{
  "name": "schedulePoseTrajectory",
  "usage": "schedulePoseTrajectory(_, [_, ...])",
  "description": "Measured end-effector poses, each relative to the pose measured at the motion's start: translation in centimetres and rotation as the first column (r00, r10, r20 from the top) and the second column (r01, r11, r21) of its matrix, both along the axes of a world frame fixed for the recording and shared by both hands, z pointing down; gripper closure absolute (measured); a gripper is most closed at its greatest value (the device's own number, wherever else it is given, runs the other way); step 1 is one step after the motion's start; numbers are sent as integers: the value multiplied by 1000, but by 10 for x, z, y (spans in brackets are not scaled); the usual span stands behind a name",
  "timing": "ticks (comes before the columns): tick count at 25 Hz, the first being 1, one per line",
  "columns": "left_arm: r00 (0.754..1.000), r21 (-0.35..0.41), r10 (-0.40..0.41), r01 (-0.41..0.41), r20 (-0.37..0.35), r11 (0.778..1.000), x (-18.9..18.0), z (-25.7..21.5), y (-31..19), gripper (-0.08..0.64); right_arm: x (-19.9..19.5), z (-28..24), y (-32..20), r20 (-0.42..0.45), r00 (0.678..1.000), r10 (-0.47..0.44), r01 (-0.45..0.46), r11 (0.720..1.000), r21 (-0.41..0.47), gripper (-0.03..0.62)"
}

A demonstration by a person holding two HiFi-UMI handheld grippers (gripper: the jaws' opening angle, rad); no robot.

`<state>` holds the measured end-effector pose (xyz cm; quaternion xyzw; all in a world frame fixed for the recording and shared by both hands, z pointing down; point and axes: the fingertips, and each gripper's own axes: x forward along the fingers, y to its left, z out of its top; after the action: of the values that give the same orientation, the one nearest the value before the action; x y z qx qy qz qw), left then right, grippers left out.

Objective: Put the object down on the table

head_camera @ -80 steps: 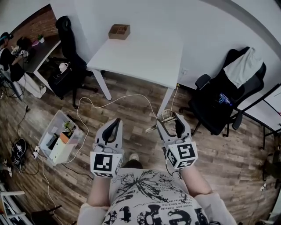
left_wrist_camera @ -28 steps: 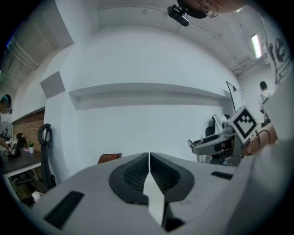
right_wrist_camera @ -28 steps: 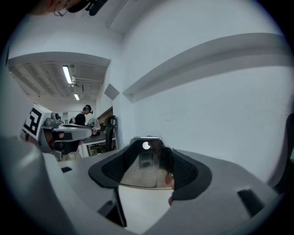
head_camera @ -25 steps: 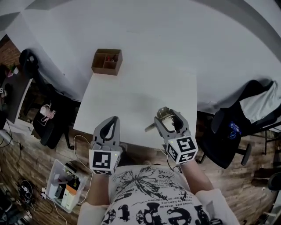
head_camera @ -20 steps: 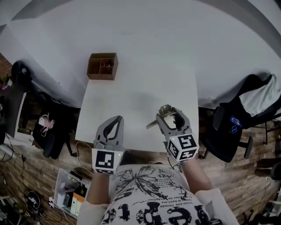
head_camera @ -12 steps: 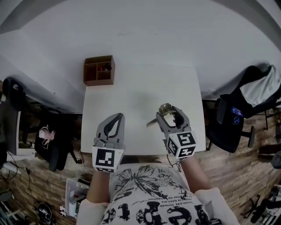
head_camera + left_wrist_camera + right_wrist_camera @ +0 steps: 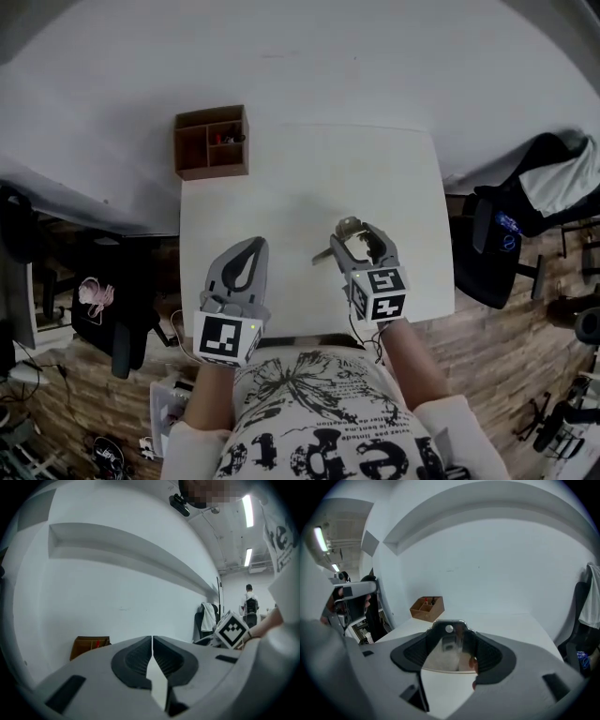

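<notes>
Closing in on the white tabletop (image 7: pixel 309 178), the person now stands at its near edge, where moments ago it lay far off across the wood floor, and both tongs have come over its near half. The right tongs (image 7: pixel 364 236) stay clamped, jaws wide, on the shiny metal object (image 7: pixel 446 651), held over the near right part, apparently not yet resting there. The left tongs (image 7: pixel 251 248) are pressed together and empty. A wooden box (image 7: pixel 211 141) sits at the far left corner. The carry looks done; lowering and release remain.
</notes>
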<state>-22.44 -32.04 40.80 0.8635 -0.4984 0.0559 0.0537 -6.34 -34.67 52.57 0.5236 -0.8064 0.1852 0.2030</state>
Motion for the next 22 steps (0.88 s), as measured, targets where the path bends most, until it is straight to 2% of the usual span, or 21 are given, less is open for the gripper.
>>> schedulePoseTrajectory(6, [999, -37, 22, -23, -27, 999, -9, 21, -17, 548, -19, 63, -14, -60, 998, -23, 15, 991, -133, 313])
schedulePoseTrajectory(11, [999, -134, 44, -48, -30, 990, -13, 54, -18, 548, -20, 107, -15, -106, 994, -23, 0, 976, -219, 313])
schedulePoseTrajectory(17, [998, -176, 34, -42, -46, 984, -21, 69, -26, 548, -14, 136, -22, -145, 989, 28, -68, 958, -277, 313])
schedulePoseTrajectory(22, [998, -197, 45, -52, -44, 979, -21, 80, -30, 548, -15, 149, -30, -157, 987, 36, -83, 948, -307, 312])
